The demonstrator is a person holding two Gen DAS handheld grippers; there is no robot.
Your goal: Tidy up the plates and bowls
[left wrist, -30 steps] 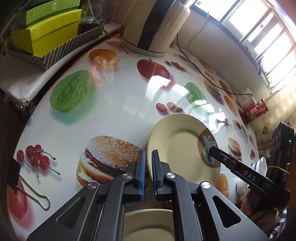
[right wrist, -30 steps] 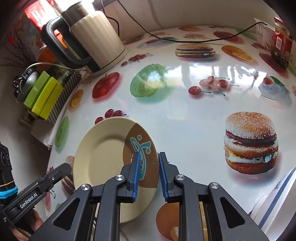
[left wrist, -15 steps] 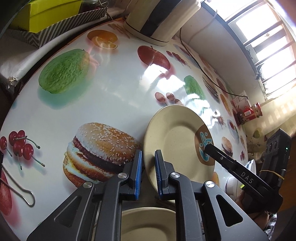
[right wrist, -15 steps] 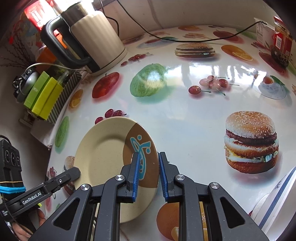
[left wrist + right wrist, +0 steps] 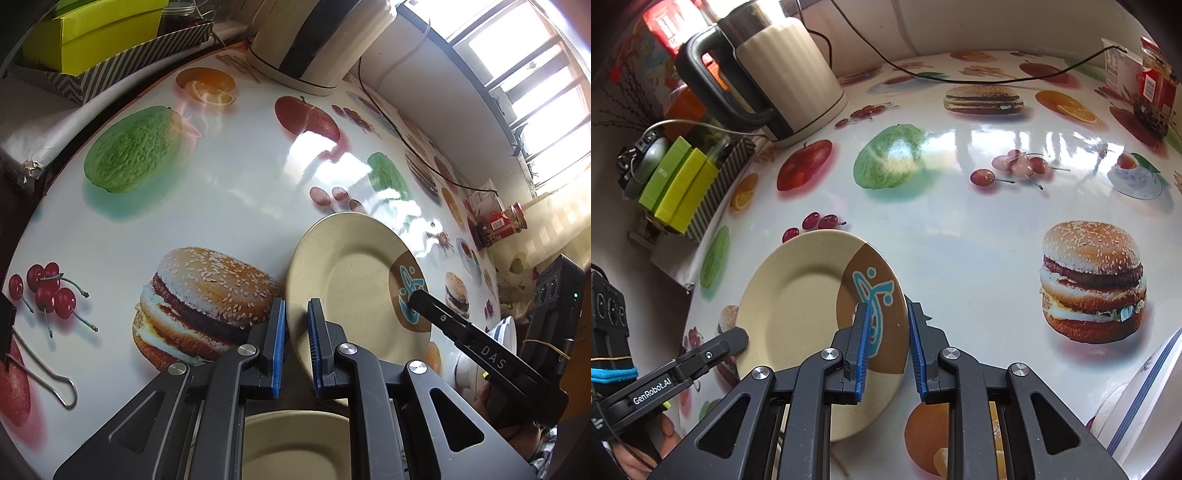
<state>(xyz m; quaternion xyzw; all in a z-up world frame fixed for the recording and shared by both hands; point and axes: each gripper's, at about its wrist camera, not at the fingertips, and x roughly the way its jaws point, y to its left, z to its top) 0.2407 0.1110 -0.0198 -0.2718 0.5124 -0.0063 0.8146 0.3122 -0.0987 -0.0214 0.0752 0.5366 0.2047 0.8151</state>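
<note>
A beige plate with a brown patch and a blue squiggle (image 5: 354, 291) (image 5: 809, 314) is held tilted above the fruit-print table. My left gripper (image 5: 295, 347) straddles its plain rim, jaws a little apart with a gap on each side. My right gripper (image 5: 886, 343) straddles the brown-patch rim and holds it; it also shows in the left wrist view (image 5: 417, 295). The left gripper shows in the right wrist view (image 5: 738, 336). A second beige plate (image 5: 295, 446) lies under the left gripper. A white bowl with blue rim (image 5: 1137, 398) sits at the right.
A cream electric kettle (image 5: 775, 70) stands at the back with its black cord (image 5: 960, 77) running across the table. A striped tray of green boxes (image 5: 99, 48) is at the left edge. A red jar (image 5: 1156, 81) stands far right. A binder clip (image 5: 37, 369) lies near left.
The left gripper's jaws have opened slightly around the plate rim and the left view has shifted a little. The right gripper and plate have stayed in place.
</note>
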